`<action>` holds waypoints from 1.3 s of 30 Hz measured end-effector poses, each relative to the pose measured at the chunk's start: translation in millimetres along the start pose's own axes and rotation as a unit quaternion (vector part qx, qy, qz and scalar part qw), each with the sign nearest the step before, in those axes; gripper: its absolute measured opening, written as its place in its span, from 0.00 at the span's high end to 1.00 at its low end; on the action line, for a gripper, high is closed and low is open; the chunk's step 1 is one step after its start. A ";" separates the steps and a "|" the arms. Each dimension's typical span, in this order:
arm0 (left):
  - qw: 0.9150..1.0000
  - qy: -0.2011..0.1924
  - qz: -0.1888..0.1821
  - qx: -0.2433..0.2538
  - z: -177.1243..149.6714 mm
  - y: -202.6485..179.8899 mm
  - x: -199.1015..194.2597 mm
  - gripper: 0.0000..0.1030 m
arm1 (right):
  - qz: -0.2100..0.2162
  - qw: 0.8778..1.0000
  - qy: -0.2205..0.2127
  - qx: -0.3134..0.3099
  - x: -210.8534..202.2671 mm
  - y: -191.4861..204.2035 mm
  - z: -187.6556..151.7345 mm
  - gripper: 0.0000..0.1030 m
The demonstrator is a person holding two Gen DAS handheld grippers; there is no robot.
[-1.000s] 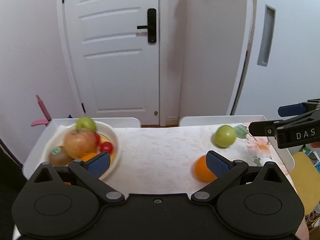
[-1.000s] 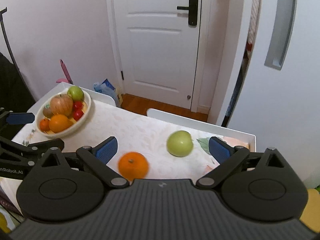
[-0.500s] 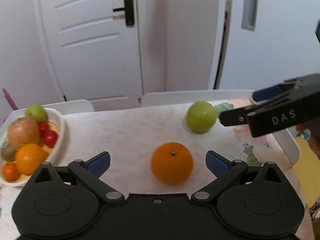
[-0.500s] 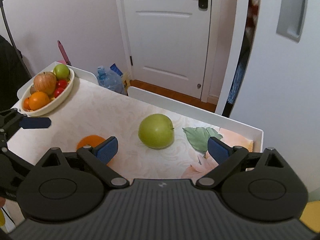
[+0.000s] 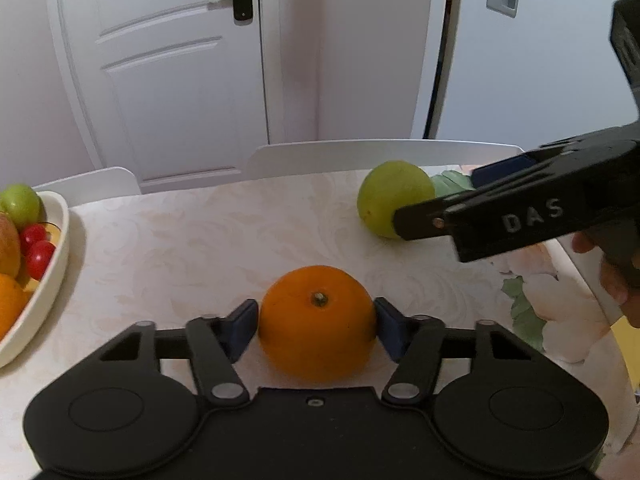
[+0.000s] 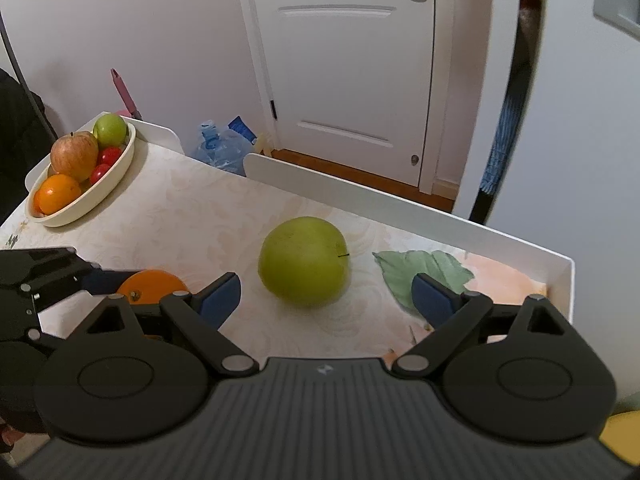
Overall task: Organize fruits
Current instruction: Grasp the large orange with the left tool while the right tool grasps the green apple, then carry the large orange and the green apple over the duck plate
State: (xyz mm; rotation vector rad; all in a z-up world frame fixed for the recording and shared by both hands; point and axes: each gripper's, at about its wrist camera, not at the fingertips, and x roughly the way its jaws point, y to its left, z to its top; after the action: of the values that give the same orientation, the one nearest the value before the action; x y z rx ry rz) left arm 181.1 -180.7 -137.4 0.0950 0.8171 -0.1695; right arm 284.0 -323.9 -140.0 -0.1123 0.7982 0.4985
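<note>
we see left gripper (image 5: 317, 322) closing, pads touching orange (image 5: 317, 322) on table (image 5: 208, 240) | right gripper (image 6: 326, 294) wide around green apple (image 6: 304, 261), untouched | fruit bowl (image 6: 108, 188) far left, path clear

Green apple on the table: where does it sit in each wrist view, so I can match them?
Left wrist view: green apple upper right, beyond the orange, partly behind the right gripper's near finger.
Right wrist view: green apple at centre, just ahead of the open right gripper.
Shared landmark: the fruit bowl at the table's left end; the orange also shows in both.
</note>
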 end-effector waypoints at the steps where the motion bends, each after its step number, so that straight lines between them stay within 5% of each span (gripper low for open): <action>1: 1.000 -0.002 0.001 0.001 -0.5 -0.8 -0.4 0.38 | 0.002 1.000 0.002 0.000 1.8 0.4 0.5 0.03; 19: 1.000 -0.002 0.016 0.015 -3.4 1.5 -7.4 0.39 | 0.012 1.000 0.012 0.003 26.5 7.3 5.4 0.31; 39: 0.997 -0.050 0.051 -0.015 1.1 35.5 -73.6 0.39 | 0.030 0.999 -0.032 -0.011 -22.9 61.0 36.1 0.31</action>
State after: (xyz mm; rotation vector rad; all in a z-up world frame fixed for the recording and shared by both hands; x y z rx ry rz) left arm 139.0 -137.6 -82.1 0.0994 0.7136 -0.0654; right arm 265.6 -269.0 -93.1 -0.0923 0.7343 0.5660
